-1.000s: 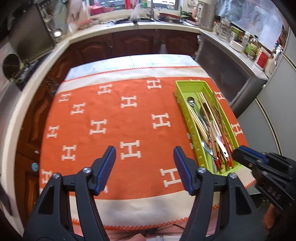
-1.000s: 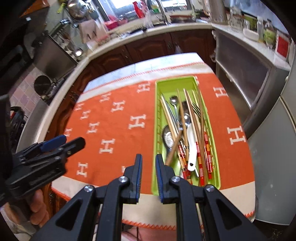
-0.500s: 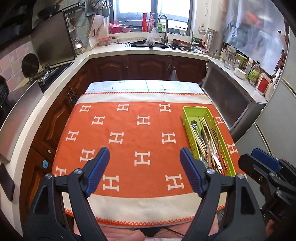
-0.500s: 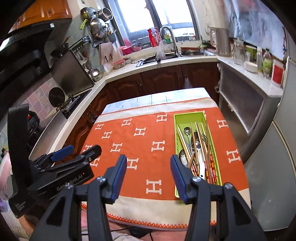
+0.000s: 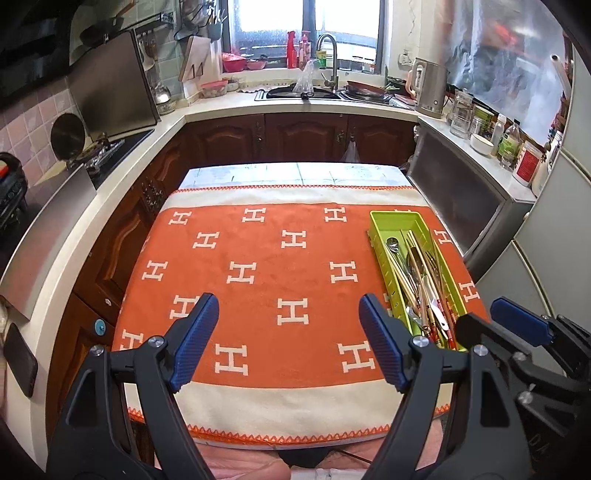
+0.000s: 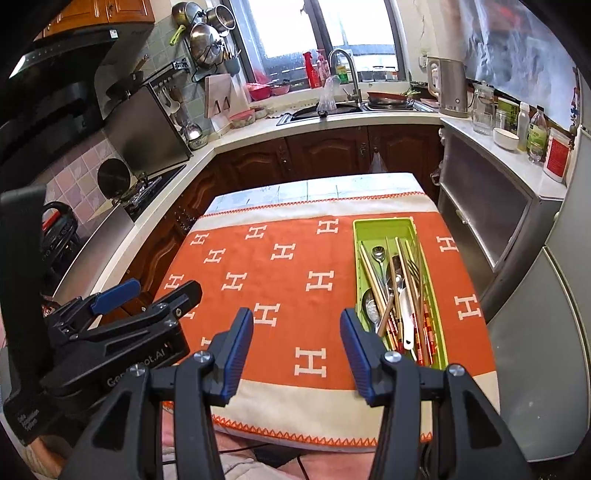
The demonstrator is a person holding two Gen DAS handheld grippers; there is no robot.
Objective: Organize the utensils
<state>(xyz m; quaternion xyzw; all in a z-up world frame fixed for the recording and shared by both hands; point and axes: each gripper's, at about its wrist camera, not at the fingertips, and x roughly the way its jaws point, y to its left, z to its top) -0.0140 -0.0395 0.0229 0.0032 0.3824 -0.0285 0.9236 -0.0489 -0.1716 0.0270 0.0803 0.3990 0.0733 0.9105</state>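
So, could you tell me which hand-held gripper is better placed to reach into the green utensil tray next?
Right. The right hand-held gripper is open, and the green utensil tray lies just ahead of its right finger. The left hand-held gripper, also open, faces bare orange cloth, farther from the tray.

A home kitchen: sink under a window, stove, hanging pans, kettle, wooden cabinets.

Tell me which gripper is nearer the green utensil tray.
Right. The right gripper hangs beside the green utensil tray's near end; the left gripper is farther left over the orange cloth.
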